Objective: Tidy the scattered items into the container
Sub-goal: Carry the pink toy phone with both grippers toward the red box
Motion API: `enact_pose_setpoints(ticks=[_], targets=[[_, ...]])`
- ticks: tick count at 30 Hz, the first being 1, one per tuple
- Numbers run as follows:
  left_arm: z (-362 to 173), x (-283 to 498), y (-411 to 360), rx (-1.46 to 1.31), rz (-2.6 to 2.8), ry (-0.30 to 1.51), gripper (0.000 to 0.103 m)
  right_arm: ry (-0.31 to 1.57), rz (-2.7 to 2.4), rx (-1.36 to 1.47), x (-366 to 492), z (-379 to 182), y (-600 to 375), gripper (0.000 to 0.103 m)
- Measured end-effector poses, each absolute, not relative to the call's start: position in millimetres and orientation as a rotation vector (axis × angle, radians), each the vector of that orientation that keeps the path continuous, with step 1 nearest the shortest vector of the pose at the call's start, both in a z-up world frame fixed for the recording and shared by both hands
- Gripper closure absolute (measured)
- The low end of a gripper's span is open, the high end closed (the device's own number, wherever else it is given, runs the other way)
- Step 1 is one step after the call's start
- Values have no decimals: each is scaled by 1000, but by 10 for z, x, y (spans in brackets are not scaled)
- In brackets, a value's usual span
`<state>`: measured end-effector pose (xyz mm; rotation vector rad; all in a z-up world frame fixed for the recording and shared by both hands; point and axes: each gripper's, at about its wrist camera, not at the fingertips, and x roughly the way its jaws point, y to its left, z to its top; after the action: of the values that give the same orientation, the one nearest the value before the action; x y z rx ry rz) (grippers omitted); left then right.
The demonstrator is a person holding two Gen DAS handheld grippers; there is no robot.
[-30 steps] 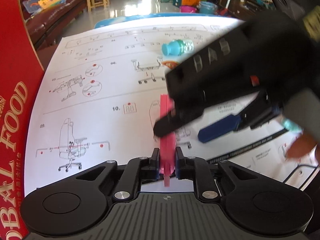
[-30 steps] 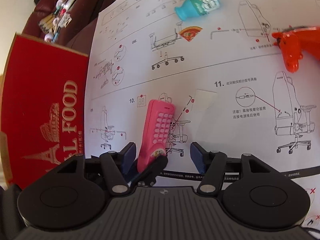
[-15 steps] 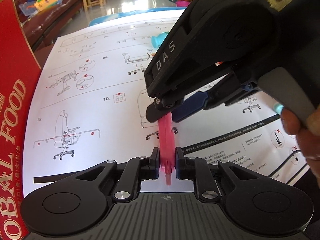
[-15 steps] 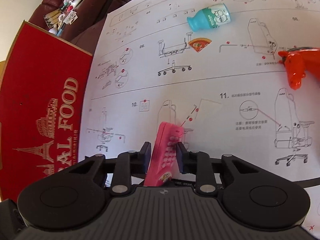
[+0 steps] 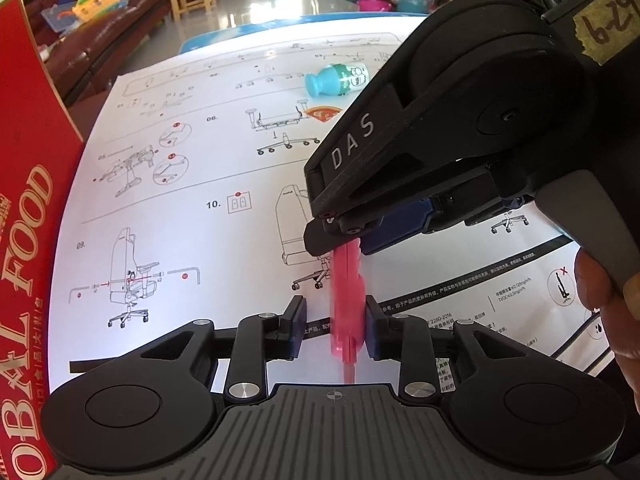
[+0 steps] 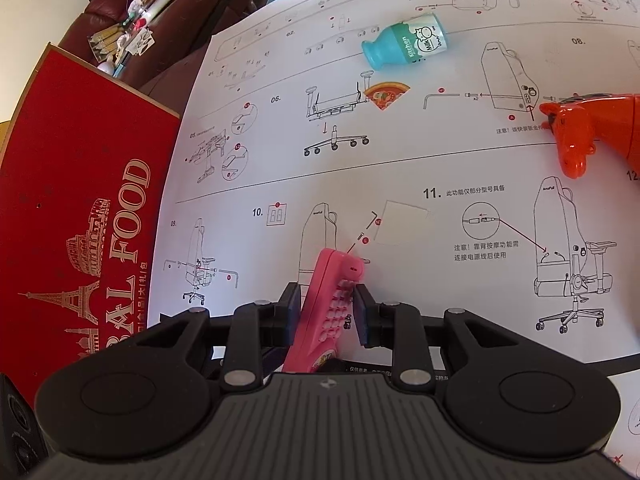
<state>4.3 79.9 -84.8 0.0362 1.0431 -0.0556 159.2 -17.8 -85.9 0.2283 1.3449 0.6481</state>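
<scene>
A pink toy phone [image 6: 332, 308] stands on edge between the fingers of my right gripper [image 6: 324, 312], which is shut on it just above the white instruction sheet. In the left wrist view the same phone [image 5: 347, 300] sits between the parted fingers of my left gripper [image 5: 335, 324], which is open, with a gap on the left side. The right gripper's body [image 5: 460, 140] clamps the phone's far end there. The red box [image 6: 80, 208] stands at the left in both views [image 5: 24, 240].
A teal toy milk bottle [image 6: 404, 40] lies at the back of the sheet, also shown in the left wrist view [image 5: 336, 78]. A pizza-slice piece [image 6: 386, 96] lies near it. An orange toy [image 6: 588, 132] lies at the right. A brown sofa with clutter is beyond the table.
My right gripper closed on the pink phone. My left gripper, shut on the phone before, has opened its fingers.
</scene>
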Motion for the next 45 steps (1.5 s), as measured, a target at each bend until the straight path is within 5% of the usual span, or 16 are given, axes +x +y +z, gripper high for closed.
enact_pose_setpoints(ticks=[8, 45], targets=[[-833, 10, 785, 51, -67, 1039, 89, 1354, 635, 244, 1607, -862, -174, 71], [-53, -349, 696, 116, 25, 831, 91, 1152, 768, 228, 1363, -11, -160, 72]])
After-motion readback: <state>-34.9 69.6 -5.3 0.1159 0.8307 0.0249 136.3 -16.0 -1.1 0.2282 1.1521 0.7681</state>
